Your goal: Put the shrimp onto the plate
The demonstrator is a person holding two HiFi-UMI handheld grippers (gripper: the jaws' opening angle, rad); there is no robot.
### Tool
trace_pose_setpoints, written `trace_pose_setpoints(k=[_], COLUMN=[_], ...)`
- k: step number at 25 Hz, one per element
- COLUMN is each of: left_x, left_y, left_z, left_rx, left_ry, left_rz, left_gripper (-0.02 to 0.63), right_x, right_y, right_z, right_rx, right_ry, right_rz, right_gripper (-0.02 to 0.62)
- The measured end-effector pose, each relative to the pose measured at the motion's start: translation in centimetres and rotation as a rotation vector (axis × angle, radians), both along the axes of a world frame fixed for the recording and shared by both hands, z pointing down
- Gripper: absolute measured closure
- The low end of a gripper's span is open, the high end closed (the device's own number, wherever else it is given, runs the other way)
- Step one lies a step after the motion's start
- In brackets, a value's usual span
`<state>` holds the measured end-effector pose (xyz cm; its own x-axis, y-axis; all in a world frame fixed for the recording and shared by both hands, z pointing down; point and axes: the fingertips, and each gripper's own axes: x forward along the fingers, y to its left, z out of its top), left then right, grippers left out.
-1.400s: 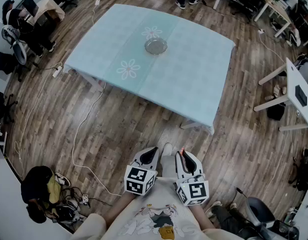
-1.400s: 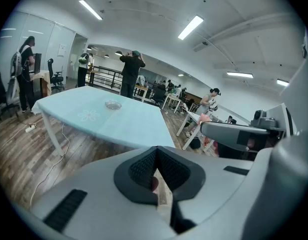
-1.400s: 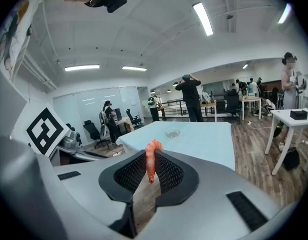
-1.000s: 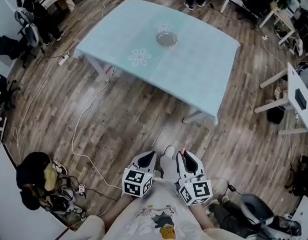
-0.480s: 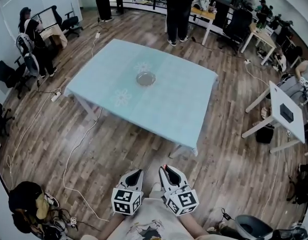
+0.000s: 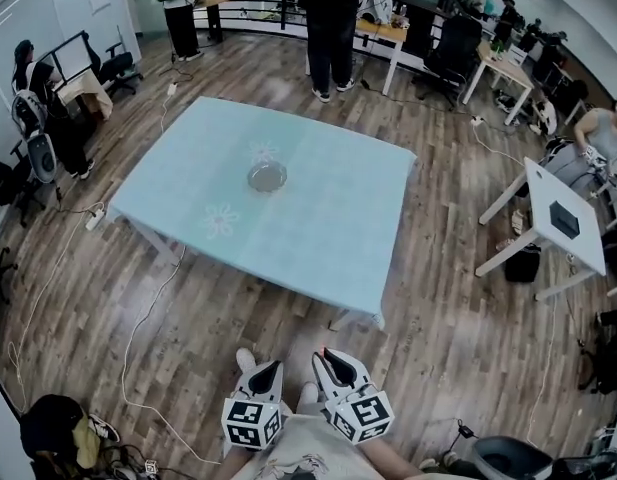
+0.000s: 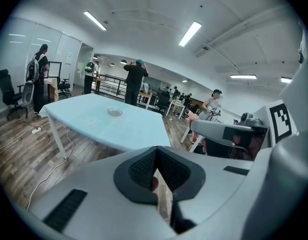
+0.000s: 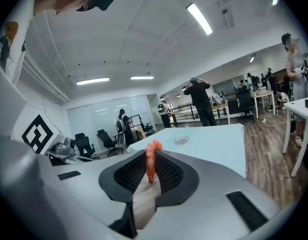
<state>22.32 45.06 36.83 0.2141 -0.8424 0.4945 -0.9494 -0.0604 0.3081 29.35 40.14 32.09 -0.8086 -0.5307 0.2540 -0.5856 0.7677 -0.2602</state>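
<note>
A small round plate (image 6: 267, 177) sits near the middle of the light blue table (image 6: 328, 238). It also shows far ahead as the plate (image 7: 114, 112) in the left gripper view and the plate (image 8: 181, 140) in the right gripper view. Both grippers are held close to my body, over the wood floor and short of the table's near corner. My right gripper (image 6: 323, 358) is shut on an orange-pink shrimp (image 8: 152, 160), which stands upright between the jaws. My left gripper (image 6: 265, 372) is shut, and I see nothing clearly held in it.
A person (image 6: 330, 18) stands at the table's far side, and others sit at desks on the left. A white desk (image 6: 563, 218) stands at the right. A cable (image 6: 138, 318) trails across the floor, and a dark bag (image 6: 48, 428) lies at the lower left.
The head view has lifted and shows more of the room. The table's near corner now lies closer to the grippers. Both grippers stay shut near my body.
</note>
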Motion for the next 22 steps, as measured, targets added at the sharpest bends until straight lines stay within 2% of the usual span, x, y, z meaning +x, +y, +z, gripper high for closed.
trace_pose_setpoints(k=[5, 15, 22], left_x=[-1.7, -12.4, -18.8], left_y=[-3.1, -10.0, -13.1], left_z=[1.2, -0.8, -2.1], left_rx=[-0.019, 0.022, 0.046], left_ry=[0.021, 0.012, 0.027], left_rz=[0.054, 0.095, 0.135], left_gripper=[0.6, 0.6, 0.6], right_x=[-2.0, -11.7, -17.7], right_y=[-3.3, -9.1, -12.4], right_z=[0.3, -1.4, -2.7], right_rx=[-0.038, -0.006, 0.003], right_ry=[-0.008, -0.009, -0.021], right_rz=[0.075, 0.141, 0.191], right_gripper=[0.523, 0.523, 0.526])
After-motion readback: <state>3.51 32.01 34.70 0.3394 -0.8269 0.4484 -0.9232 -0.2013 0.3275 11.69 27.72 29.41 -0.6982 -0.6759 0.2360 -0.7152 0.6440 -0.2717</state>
